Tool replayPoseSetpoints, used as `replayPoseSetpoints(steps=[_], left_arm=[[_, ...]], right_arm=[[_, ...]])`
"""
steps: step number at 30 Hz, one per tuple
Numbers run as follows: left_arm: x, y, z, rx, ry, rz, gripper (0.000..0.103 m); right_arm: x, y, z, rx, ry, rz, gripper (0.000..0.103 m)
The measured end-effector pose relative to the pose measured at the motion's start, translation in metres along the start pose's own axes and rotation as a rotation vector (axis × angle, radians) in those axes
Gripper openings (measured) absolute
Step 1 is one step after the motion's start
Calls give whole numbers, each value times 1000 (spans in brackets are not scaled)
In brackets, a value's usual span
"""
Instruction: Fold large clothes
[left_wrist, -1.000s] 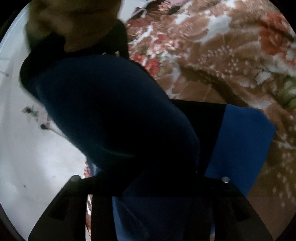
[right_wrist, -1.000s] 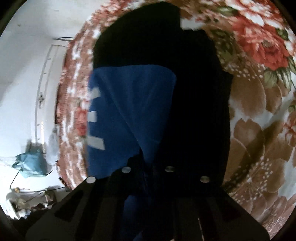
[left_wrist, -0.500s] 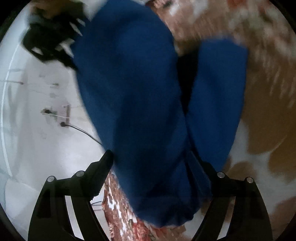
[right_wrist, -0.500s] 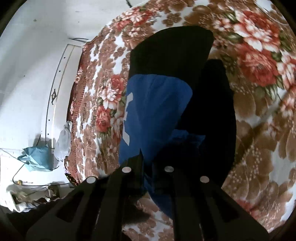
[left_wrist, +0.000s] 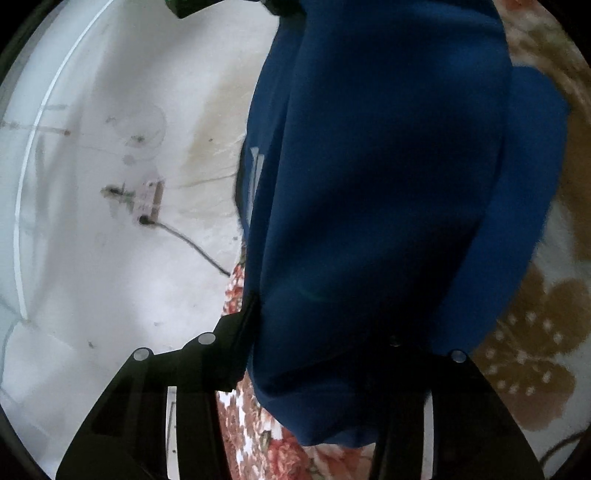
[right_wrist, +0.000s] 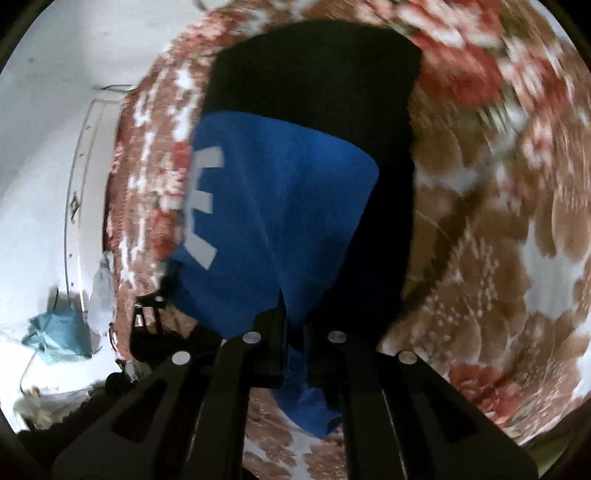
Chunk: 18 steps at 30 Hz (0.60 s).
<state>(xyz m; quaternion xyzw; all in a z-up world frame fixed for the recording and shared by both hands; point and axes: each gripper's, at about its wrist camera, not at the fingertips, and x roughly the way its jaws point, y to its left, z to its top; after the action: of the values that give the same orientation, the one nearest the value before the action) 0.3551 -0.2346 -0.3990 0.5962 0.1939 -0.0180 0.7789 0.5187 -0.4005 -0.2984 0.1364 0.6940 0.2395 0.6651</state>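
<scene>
A blue garment (left_wrist: 388, 184) with white letters and a black part (right_wrist: 314, 74) hangs over a floral bedspread (right_wrist: 480, 258). In the left wrist view a thick fold of it fills the space between the fingers of my left gripper (left_wrist: 325, 332). The jaws are closing on that fold; the left finger (left_wrist: 240, 332) touches the cloth and the right finger is hidden behind it. My right gripper (right_wrist: 295, 332) points steeply down and is shut on a pinch of blue cloth, with a tail of fabric hanging below its fingertips.
The floral bedspread (left_wrist: 535, 332) lies to the right and below. Left of the bed edge is a white wall with a socket and a dark cable (left_wrist: 147, 199). A light blue cloth (right_wrist: 55, 336) lies on the pale floor beside the bed.
The left jaws stood wide around the blue fold half a second ago and have narrowed onto it. The right gripper has shifted with the garment, and the bedspread behind it now looks blurred.
</scene>
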Motion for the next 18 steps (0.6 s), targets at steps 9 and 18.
replayPoseSetpoints(steps=[9,18], left_arm=[[-2,-19,-33,91,-86,-35,42],[-55,59,-62,69,-159,-175,85]], right_arm=[[84,-63,-14,10,5,16,6],[41,-49,-35,-66,-51,-113,36]])
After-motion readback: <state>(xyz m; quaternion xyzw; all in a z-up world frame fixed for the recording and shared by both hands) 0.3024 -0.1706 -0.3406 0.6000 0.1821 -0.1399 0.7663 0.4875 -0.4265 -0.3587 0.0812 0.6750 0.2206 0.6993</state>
